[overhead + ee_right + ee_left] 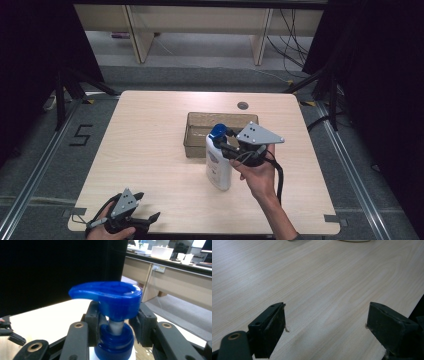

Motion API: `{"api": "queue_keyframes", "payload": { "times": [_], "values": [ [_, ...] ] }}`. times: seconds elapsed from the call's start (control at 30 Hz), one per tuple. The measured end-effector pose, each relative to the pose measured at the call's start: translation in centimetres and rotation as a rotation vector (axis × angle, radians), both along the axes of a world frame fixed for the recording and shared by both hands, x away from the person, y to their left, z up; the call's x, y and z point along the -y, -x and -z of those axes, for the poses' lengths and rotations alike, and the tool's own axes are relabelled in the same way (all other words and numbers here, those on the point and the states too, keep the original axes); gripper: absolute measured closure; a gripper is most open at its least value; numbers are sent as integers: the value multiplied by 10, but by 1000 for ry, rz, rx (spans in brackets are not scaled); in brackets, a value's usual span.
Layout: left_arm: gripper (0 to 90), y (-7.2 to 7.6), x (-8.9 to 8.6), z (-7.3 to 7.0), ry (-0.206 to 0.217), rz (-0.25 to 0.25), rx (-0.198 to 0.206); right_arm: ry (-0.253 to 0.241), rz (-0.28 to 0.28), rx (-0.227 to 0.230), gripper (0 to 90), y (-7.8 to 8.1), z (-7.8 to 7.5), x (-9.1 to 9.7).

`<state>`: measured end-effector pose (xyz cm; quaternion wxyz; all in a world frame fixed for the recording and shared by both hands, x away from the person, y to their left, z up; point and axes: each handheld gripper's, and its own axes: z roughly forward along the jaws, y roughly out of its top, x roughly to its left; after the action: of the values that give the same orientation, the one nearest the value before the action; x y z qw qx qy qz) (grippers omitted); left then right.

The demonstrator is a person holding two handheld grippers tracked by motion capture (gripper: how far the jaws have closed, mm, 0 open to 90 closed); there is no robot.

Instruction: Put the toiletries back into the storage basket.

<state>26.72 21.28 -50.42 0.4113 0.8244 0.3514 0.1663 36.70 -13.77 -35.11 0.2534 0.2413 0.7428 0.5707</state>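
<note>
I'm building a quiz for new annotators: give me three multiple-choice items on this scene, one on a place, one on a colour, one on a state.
1. Where does the brown tray sit relative to the bottle?
A. Behind it
B. On top of it
C. At the table's near left corner

2. What colour is the pump head?
A. Red
B. Blue
C. Green

3. How is the left gripper?
A. Shut on the bottle
B. Shut on the tray
C. Open over bare table

Answers:
1 A, the high view shows the tray farther from the person.
2 B, plainly blue in the right gripper view.
3 C, its fingers stand wide apart with wood between.

Black jaws, grey 3-cornered plates, cables.
</note>
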Motion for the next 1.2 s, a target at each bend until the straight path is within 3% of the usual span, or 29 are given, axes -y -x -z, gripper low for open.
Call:
{"api": "queue_keyframes", "payload": {
  "times": [0.03,0.2,0.37,0.63,0.7,0.73,0.77,0.9,0.93,1.17,1.2],
  "values": [
    [148,0,0,0,1,0,0,-18,0,-26,616,1,-1,-1],
    [148,0,0,0,3,0,-1,-12,-7,-6,616,-3,-2,-6],
    [148,0,0,0,2,1,-1,-23,-17,-41,616,-5,-2,-10],
    [148,-1,-2,-1,-14,9,0,-49,-32,-50,616,-8,-4,-13],
    [148,-1,-2,-1,-15,9,-3,-58,-29,-42,616,-8,-7,-14],
    [148,-1,-2,-1,-15,9,-1,-48,-21,-15,616,-9,-8,-13],
    [148,-1,-2,-1,-22,6,4,-61,-32,-34,616,-7,-10,-14],
    [148,0,0,0,6,3,0,-66,-22,-22,616,-7,-14,-13],
    [148,0,0,0,4,3,1,-80,-25,-46,616,-6,-15,-12],
    [148,0,0,0,8,-3,0,-74,-20,-14,616,-6,-18,-11],
    [148,0,0,0,10,-1,-1,-77,-18,-27,616,-5,-19,-10]
  ]
}}
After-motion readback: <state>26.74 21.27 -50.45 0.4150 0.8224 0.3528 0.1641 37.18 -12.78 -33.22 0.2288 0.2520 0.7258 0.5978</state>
